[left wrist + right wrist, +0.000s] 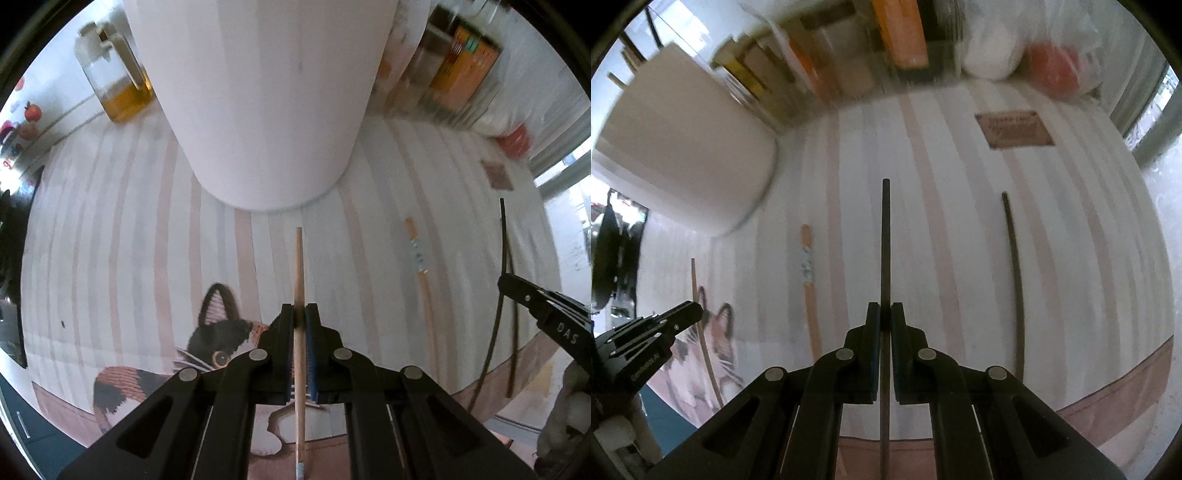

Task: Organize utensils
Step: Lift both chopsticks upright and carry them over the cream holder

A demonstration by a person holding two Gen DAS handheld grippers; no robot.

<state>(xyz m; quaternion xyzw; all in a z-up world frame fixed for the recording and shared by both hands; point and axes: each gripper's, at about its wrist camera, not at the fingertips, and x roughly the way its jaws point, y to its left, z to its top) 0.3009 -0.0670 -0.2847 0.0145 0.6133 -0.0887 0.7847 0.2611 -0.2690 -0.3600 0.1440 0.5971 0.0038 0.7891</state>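
My left gripper (300,314) is shut on a light wooden chopstick (298,266), its tip pointing toward a tall white holder (258,99) just ahead. My right gripper (885,313) is shut on a dark chopstick (885,236), held above the striped cloth. A second wooden chopstick (419,258) with a patterned band lies on the cloth between the grippers; it also shows in the right wrist view (808,280). A second dark chopstick (1014,273) lies to the right. The right gripper (543,314) shows at the left view's right edge. The left gripper (661,328) shows at the right view's left edge.
A striped tablecloth (110,240) with a cat picture (218,343) covers the table. A glass bottle of amber liquid (118,81) stands left of the holder. Boxes (465,62) and bags (1052,62) line the back. A brown label (1014,129) lies on the cloth.
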